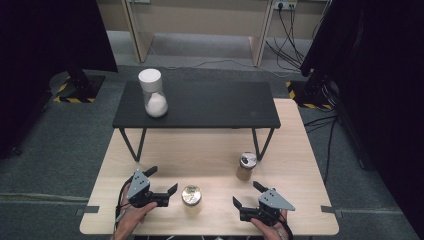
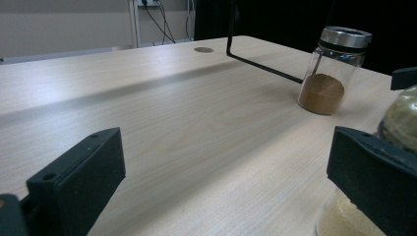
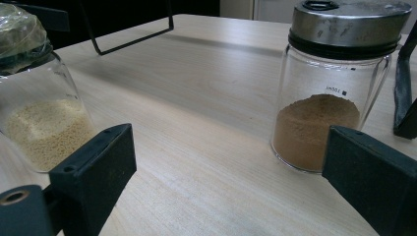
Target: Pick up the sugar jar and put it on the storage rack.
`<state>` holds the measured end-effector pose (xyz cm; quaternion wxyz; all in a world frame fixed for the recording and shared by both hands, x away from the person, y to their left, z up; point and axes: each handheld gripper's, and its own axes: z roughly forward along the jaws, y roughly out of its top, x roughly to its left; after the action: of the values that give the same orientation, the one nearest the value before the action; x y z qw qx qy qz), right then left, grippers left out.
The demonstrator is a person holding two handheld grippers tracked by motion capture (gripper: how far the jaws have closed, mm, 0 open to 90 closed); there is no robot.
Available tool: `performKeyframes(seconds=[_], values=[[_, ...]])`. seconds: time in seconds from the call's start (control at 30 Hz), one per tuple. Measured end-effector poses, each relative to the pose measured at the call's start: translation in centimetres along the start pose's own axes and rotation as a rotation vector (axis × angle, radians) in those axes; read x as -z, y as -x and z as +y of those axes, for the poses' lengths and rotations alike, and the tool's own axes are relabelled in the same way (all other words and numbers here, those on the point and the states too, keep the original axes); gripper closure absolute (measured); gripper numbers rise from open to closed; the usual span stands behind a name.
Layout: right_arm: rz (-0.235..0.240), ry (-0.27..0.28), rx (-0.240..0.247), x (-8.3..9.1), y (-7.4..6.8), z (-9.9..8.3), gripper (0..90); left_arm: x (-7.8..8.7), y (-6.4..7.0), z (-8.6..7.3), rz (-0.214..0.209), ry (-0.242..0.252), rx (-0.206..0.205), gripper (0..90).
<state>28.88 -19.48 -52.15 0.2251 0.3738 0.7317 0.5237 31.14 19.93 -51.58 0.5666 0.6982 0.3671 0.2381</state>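
With both grippers' jaws spread wide and holding nothing, the left gripper point(image 1: 161, 182) is nearing the foil-capped jar of pale granules point(image 1: 191, 195) and should square up around its glass body, while the right gripper point(image 1: 247, 194) is waiting just right of that jar.

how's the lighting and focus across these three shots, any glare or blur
High view: dim, dark at both sides, a soft sheen on the black raised shelf. Left gripper view: the glass jar of brown powder is fairly sharp, while the near black jaws are soft and the shelf throws a shadow band across the light wooden table. Right gripper view: the jar's metal lid shows dull highlights; the plastic-covered jar of pale grains is blurred.
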Motion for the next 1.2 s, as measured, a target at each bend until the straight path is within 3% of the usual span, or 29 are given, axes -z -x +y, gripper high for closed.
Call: performKeyframes(seconds=[1.2], values=[[0.004, 0.0, 0.006, 0.0, -0.1, 0.0, 6.4, 0.0, 0.0, -1.4, -0.013, -0.013, 0.004, 0.5]])
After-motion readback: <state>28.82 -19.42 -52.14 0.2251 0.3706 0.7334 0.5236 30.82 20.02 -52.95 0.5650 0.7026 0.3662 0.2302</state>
